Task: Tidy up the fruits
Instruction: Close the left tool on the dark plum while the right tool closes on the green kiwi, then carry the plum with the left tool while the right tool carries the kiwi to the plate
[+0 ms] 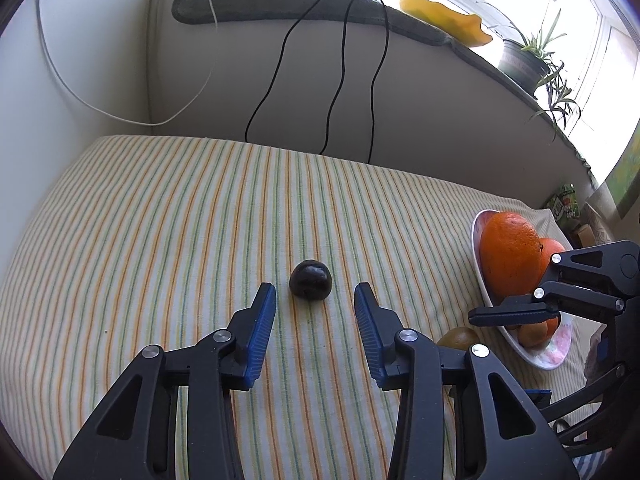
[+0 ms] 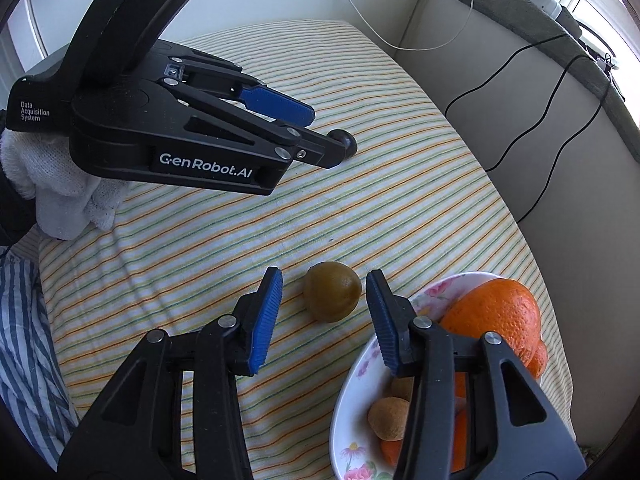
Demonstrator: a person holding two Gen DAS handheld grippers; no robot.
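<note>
A dark round fruit lies on the striped cloth, just beyond my open left gripper; it peeks out behind that gripper in the right wrist view. A brown-green kiwi lies between the tips of my open right gripper, beside the floral plate; it shows in the left wrist view too. The plate holds a large orange, smaller oranges and a tan fruit. The right gripper's body reaches over the plate.
The striped cloth covers a table against a white wall. Black cables and a white cable hang behind. A ledge above holds a yellow object and a potted plant. A gloved hand holds the left gripper.
</note>
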